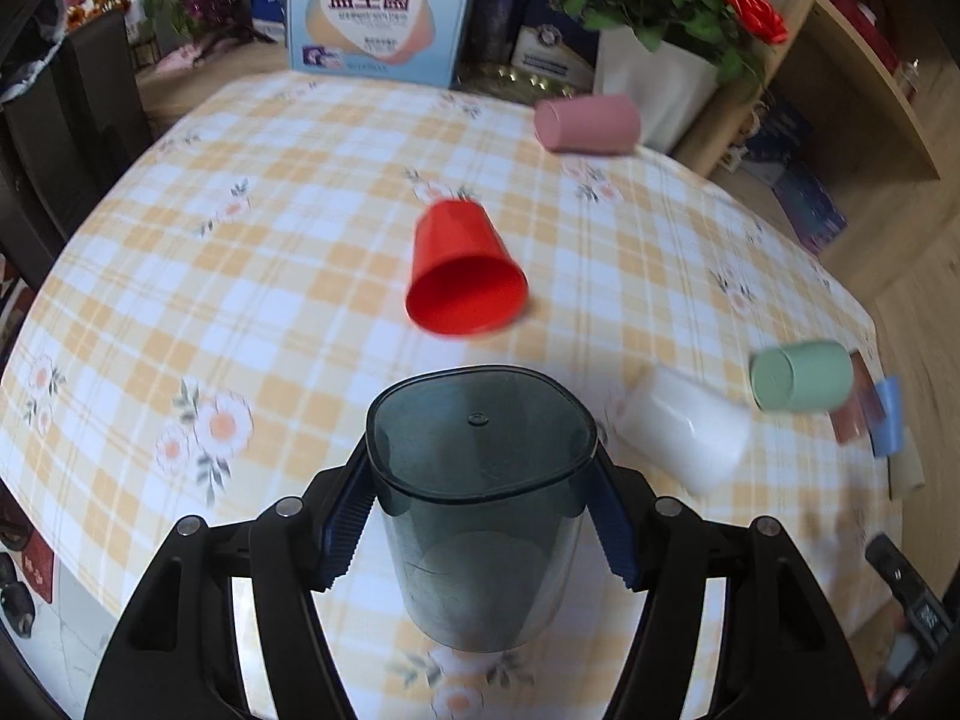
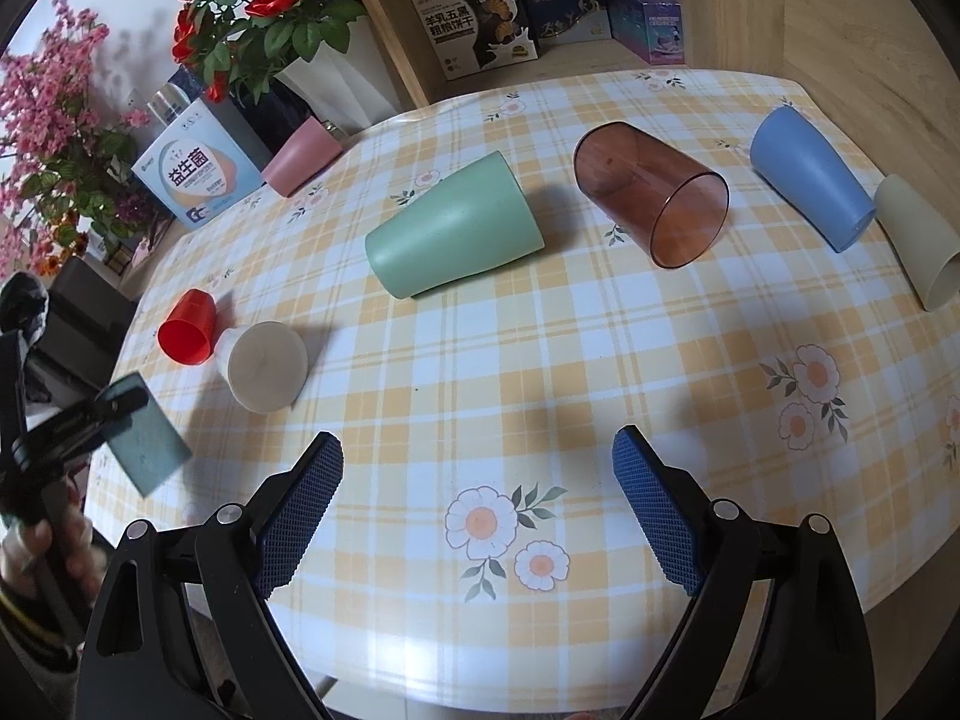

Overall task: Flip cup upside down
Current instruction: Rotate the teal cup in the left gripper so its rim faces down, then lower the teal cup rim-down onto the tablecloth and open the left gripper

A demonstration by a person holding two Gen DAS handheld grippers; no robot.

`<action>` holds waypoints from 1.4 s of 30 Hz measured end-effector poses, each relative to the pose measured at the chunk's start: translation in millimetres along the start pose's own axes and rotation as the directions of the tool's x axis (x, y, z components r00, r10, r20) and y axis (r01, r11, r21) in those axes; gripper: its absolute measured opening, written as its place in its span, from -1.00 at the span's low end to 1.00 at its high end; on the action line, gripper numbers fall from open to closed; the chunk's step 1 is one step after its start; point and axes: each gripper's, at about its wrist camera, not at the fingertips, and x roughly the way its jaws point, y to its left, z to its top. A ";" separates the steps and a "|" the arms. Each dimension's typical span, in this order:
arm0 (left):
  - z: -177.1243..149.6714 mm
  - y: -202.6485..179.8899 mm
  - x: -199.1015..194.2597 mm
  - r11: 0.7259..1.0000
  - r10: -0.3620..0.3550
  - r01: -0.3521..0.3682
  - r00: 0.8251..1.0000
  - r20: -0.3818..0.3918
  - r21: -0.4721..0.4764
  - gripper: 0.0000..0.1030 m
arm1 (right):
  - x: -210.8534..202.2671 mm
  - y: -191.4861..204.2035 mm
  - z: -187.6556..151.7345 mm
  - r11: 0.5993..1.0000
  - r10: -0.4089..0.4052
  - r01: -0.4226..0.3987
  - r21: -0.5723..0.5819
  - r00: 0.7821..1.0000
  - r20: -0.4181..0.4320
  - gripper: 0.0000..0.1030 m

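Note:
My left gripper (image 1: pixel 480 516) is shut on a translucent dark teal cup (image 1: pixel 480 480), held base up above the near part of the table; the blue pads press its two sides. The same cup (image 2: pixel 147 444) and left gripper show at the left edge of the right wrist view. My right gripper (image 2: pixel 477 504) is open and empty above the checked tablecloth (image 2: pixel 480 372). Several cups lie on their sides: red (image 1: pixel 462 270), white (image 1: pixel 684 426), green (image 2: pixel 453 228), brown translucent (image 2: pixel 654 192), blue (image 2: pixel 810 180), cream (image 2: pixel 918 246), pink (image 1: pixel 588 123).
A probiotic box (image 1: pixel 378 12), a white pot of red roses (image 1: pixel 654 84) and pink flowers (image 2: pixel 54 138) stand at the table's far side. A wooden shelf with boxes (image 2: pixel 498 18) is behind the table. A dark chair (image 1: pixel 66 120) stands at the left.

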 end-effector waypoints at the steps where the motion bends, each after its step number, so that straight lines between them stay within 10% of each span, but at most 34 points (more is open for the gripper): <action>1: 1.0 -0.1 1.1 1.000 0.009 -0.009 1.000 0.015 0.002 0.23 | 0.2 0.2 -0.4 1.000 -0.001 0.001 0.001 1.000 -0.003 0.72; 31: -36.9 -25.5 0.5 0.996 0.031 -0.029 0.999 -0.020 0.080 0.25 | -8.0 -4.8 -0.7 1.000 0.003 -0.003 0.024 1.000 -0.005 0.72; 42: -43.0 -26.2 8.8 0.997 0.003 0.004 0.995 -0.096 0.078 0.58 | -18.5 -3.6 -0.8 1.000 -0.002 0.002 0.018 1.000 0.007 0.72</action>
